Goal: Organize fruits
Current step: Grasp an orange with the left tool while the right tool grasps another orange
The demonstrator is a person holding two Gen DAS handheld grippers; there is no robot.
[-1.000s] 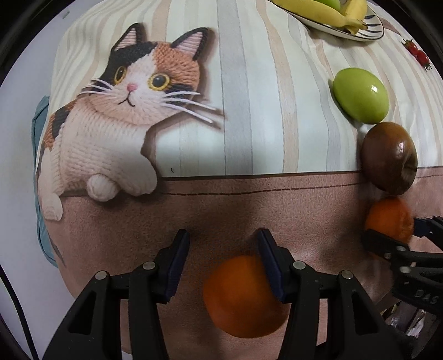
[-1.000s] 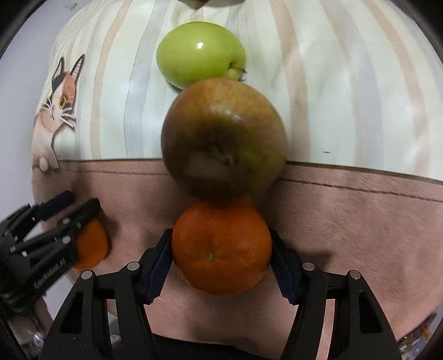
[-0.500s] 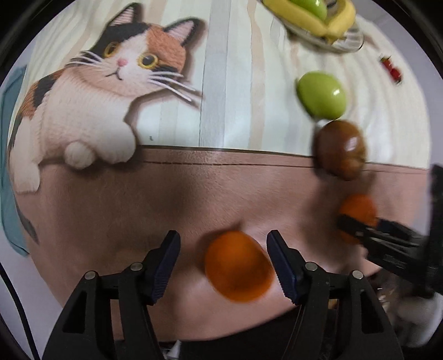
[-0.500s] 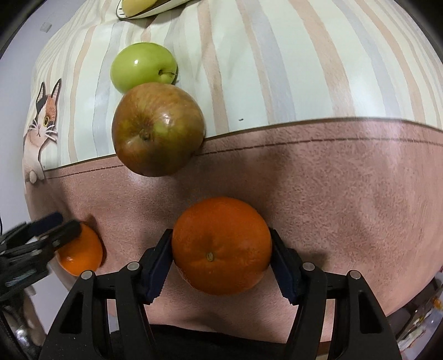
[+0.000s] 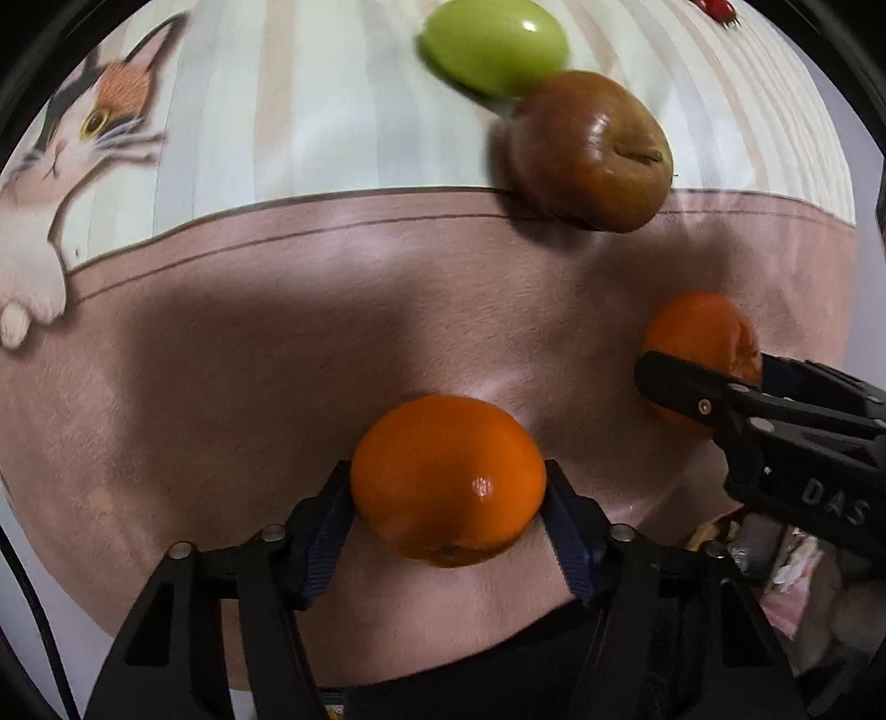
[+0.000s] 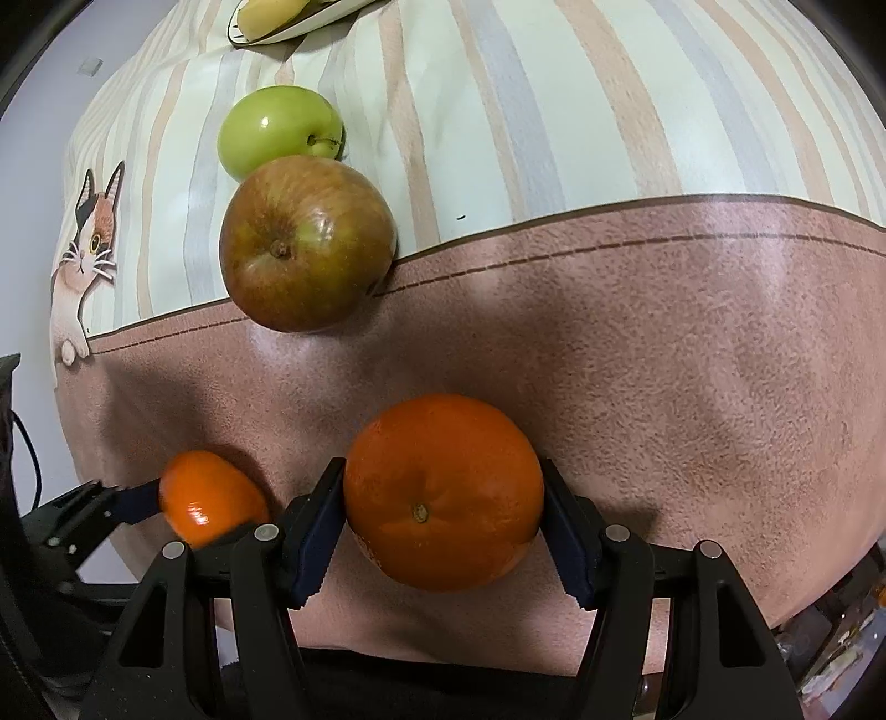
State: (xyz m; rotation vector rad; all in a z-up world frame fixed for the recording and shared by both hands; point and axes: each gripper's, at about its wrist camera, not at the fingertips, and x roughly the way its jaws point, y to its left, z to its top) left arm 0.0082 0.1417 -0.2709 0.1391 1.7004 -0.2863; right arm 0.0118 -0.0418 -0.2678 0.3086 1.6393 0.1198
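My left gripper (image 5: 447, 479) is shut on a smooth orange fruit (image 5: 443, 443), pads pressed to both its sides, just above the brown band of the tablecloth (image 5: 277, 360). My right gripper (image 6: 443, 490) is shut on a larger orange (image 6: 443, 476), stem scar facing the camera. In the left wrist view the right gripper (image 5: 714, 363) comes in from the right with its orange (image 5: 698, 332). The right wrist view shows the left gripper (image 6: 213, 498) and its fruit (image 6: 210, 493) close by on the left. A red-brown apple (image 6: 304, 243) touches a green apple (image 6: 277, 130) further back.
A plate (image 6: 260, 39) with bananas stands at the far end of the striped cloth with the cat picture (image 6: 88, 238). Small red fruits (image 5: 717, 8) lie at the far right. The table's front edge runs just below both grippers; clutter (image 5: 786, 559) lies beyond it.
The left jaws widened, came round the smooth orange fruit and closed on it, then carried it toward the right gripper. The right gripper shifted right, still holding its orange.
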